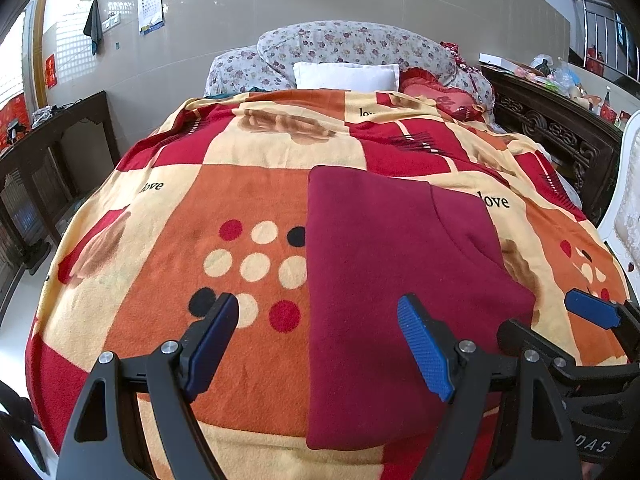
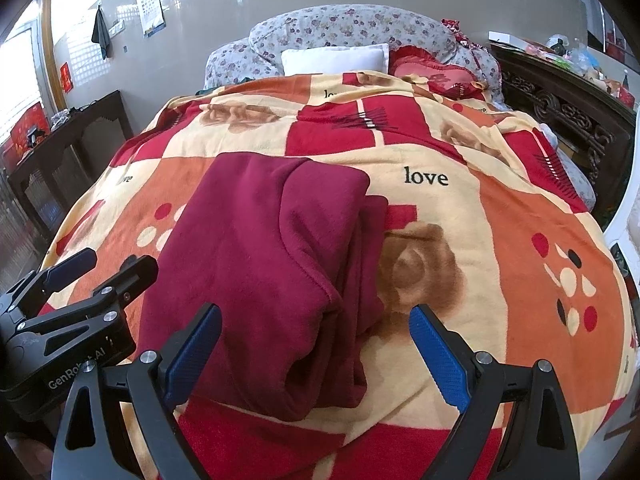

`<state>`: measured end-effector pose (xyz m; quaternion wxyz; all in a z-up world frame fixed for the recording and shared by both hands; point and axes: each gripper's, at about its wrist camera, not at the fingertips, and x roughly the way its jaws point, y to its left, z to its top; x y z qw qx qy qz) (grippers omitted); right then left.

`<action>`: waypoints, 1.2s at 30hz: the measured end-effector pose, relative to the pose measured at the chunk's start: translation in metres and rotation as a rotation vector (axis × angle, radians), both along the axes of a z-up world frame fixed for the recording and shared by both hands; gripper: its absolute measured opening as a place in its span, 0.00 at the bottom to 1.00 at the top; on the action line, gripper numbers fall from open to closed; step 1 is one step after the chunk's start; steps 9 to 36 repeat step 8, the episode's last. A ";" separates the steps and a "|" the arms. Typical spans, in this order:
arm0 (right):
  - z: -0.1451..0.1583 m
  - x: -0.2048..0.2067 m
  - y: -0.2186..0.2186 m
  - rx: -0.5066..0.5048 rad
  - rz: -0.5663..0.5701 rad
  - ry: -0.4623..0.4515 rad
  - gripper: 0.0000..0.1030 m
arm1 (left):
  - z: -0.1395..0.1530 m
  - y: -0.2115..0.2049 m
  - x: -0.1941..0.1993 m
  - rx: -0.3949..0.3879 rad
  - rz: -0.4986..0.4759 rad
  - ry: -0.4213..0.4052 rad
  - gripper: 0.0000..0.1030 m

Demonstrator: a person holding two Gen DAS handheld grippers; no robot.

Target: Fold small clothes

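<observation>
A dark red fleece garment (image 1: 384,280) lies folded lengthwise into a long strip on the patterned blanket (image 1: 256,200); it also shows in the right wrist view (image 2: 260,272) with its layered edge on the right side. My left gripper (image 1: 318,340) is open and empty, hovering over the garment's near left edge. My right gripper (image 2: 316,352) is open and empty above the garment's near right edge. Each gripper appears in the other's view: the right one (image 1: 560,316) at the right, the left one (image 2: 116,264) at the left.
A white pillow (image 1: 346,76), a red cushion (image 1: 436,96) and a floral quilt (image 1: 352,48) lie at the bed's head. A dark wooden table (image 1: 56,148) stands left. A carved dark sideboard (image 1: 560,128) with clutter stands right. A white chair (image 1: 624,200) is at the far right.
</observation>
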<state>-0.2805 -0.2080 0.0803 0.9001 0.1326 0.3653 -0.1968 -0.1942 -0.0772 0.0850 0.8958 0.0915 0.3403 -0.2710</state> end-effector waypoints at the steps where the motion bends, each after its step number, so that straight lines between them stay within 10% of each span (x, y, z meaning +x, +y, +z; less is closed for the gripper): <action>1: 0.000 0.000 0.000 -0.001 0.000 0.000 0.94 | 0.001 -0.001 0.000 -0.001 0.000 -0.001 0.79; 36: -0.002 0.000 -0.002 0.011 0.001 0.003 0.94 | -0.008 -0.003 -0.001 0.001 -0.021 -0.023 0.79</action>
